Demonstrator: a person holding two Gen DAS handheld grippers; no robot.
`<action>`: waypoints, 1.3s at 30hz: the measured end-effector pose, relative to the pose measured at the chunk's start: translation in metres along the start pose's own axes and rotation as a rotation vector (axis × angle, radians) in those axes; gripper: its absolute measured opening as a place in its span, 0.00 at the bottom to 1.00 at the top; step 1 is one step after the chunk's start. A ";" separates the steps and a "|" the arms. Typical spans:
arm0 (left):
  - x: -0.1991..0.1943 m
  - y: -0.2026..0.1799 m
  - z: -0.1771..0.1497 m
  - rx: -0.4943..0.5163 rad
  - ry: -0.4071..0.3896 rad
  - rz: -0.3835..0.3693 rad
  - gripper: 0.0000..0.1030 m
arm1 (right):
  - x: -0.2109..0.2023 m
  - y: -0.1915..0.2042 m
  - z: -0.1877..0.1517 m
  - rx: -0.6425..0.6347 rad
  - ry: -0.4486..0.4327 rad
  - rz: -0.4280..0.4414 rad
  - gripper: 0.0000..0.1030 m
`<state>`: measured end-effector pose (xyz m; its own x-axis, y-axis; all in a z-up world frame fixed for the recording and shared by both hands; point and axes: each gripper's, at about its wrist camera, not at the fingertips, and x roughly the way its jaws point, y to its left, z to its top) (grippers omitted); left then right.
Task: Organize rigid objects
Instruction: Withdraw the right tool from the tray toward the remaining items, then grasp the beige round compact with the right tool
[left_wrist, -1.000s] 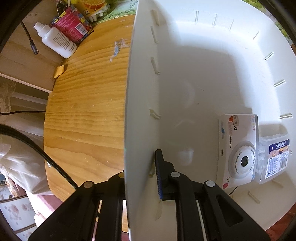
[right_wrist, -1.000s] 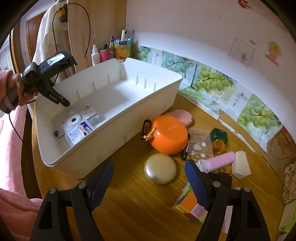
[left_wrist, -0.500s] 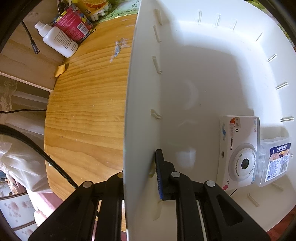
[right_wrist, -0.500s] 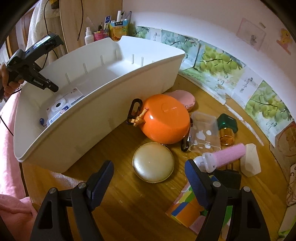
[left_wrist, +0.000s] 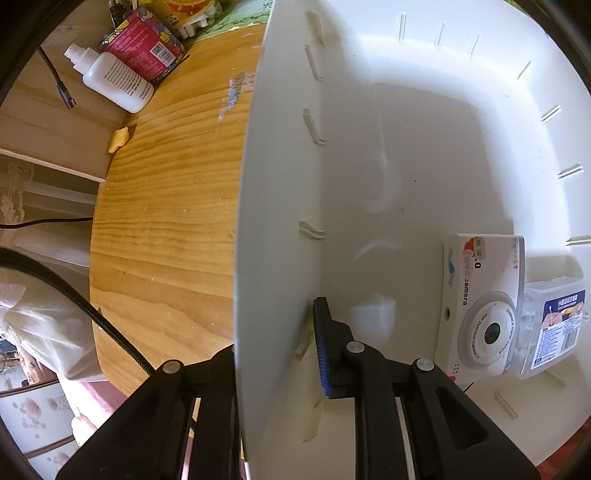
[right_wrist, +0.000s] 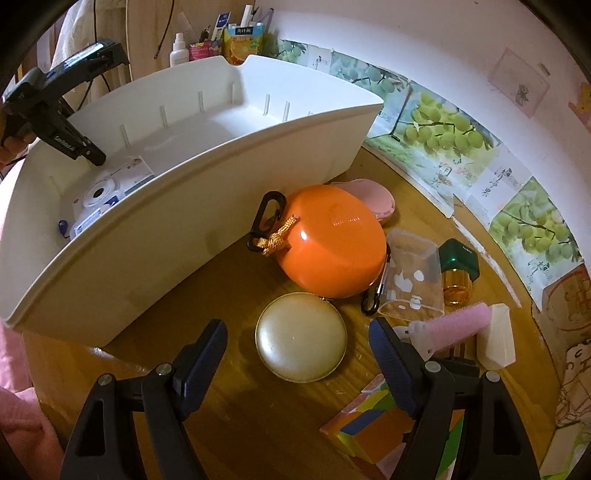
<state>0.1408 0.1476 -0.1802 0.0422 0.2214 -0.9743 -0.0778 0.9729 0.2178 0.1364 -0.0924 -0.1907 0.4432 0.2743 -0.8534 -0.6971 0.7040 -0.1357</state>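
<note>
We steady the white bin (right_wrist: 207, 206) with the left gripper (left_wrist: 280, 343), its jaws astride the wall and easing open; our right gripper (right_wrist: 295, 354) hangs wide above the gold compact (right_wrist: 301, 336) just beside the bin, needing descent then closing

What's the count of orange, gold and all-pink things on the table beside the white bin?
Orange: 1, round case
Gold: 1, round compact
Pink: 2, flat case and roller
Total: 4, beside the white bin
</note>
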 end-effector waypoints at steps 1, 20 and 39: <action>0.000 0.000 0.000 -0.002 0.000 -0.001 0.18 | 0.001 0.000 0.002 0.004 0.005 0.009 0.77; -0.001 -0.002 -0.002 0.000 -0.001 0.004 0.19 | 0.014 0.002 0.005 0.040 0.105 -0.022 0.54; -0.003 -0.012 0.000 0.058 -0.010 0.007 0.18 | 0.014 0.010 0.009 0.279 0.278 -0.001 0.54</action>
<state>0.1418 0.1357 -0.1799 0.0517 0.2290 -0.9720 -0.0205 0.9734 0.2283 0.1409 -0.0758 -0.1994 0.2472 0.1128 -0.9624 -0.5001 0.8655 -0.0270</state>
